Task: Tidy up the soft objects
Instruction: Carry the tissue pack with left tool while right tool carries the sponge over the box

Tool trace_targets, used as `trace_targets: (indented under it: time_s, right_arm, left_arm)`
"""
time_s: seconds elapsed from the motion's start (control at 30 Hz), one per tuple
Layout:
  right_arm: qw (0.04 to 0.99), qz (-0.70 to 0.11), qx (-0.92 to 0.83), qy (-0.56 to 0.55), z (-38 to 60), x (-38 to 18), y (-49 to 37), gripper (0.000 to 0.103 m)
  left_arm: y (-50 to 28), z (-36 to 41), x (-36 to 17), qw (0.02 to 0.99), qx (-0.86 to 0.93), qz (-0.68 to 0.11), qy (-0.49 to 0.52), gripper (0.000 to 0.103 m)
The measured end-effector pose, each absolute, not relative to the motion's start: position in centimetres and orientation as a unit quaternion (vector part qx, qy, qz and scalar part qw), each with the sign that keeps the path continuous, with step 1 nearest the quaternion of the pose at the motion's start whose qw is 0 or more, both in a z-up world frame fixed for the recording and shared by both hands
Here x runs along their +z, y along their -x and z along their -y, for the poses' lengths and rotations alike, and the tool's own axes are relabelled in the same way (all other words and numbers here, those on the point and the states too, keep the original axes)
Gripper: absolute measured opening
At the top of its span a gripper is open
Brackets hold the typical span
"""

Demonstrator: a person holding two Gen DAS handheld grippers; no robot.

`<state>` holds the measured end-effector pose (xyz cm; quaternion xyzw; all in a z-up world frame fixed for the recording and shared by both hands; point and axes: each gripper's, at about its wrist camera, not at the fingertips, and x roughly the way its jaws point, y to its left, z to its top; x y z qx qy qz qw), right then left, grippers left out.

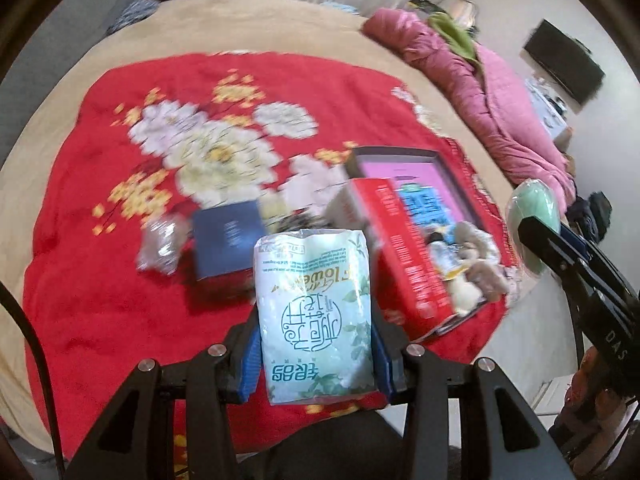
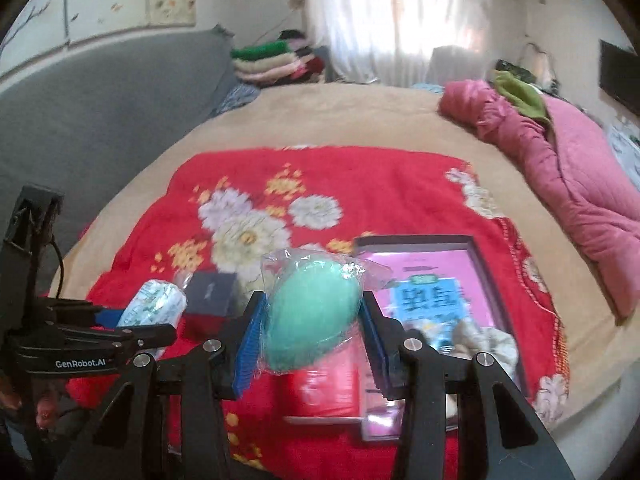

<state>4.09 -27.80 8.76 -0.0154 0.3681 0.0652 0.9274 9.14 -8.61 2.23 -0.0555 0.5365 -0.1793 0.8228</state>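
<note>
Both claws are gripping loads above the bed [image 1: 280,36]: left claw [image 1: 318,344] clamping a tissue pack [image 1: 316,312], right claw [image 2: 310,336] clamping a bagged green sponge [image 2: 310,312], probably carrying both toward the open box [image 2: 486,276], releasing next

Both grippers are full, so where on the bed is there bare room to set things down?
Free: the red floral blanket beyond the dark blue box, and the beige sheet around it. Crowded: around the pink-lined open box.
</note>
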Motion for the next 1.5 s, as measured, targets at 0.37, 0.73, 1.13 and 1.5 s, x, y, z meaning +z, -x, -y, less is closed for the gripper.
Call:
trace_targets:
  time_s: [0.37,0.73,1.13,1.5]
  right_arm:
    - [0.942,-0.337,0.009,-0.005,37.1,11.7,-2.0,0.047]
    - [0.936,-0.351,-0.004,-0.020,41.9,10.1,-2.0,0.047]
    - [0.923,-0.384,-0.009,-0.031,44.9,7.3,-4.1,0.048]
    - [0.905,-0.423,-0.018,-0.035,46.5,4.0,-7.0,0.048]
  left_arm:
    - [-9.4,18.8,4.4,0.820,-0.237,-0.521,0.004,0.045]
    - [-10.0,28.1,2.8,0.802,-0.275,-0.528,-0.051,0.045]
    - [-10.7,32.5,-0.4,0.779,-0.293,-0.549,-0.072,0.045]
    - [-11.6,33.3,-3.8,0.756,-0.301,-0.576,-0.078,0.046]
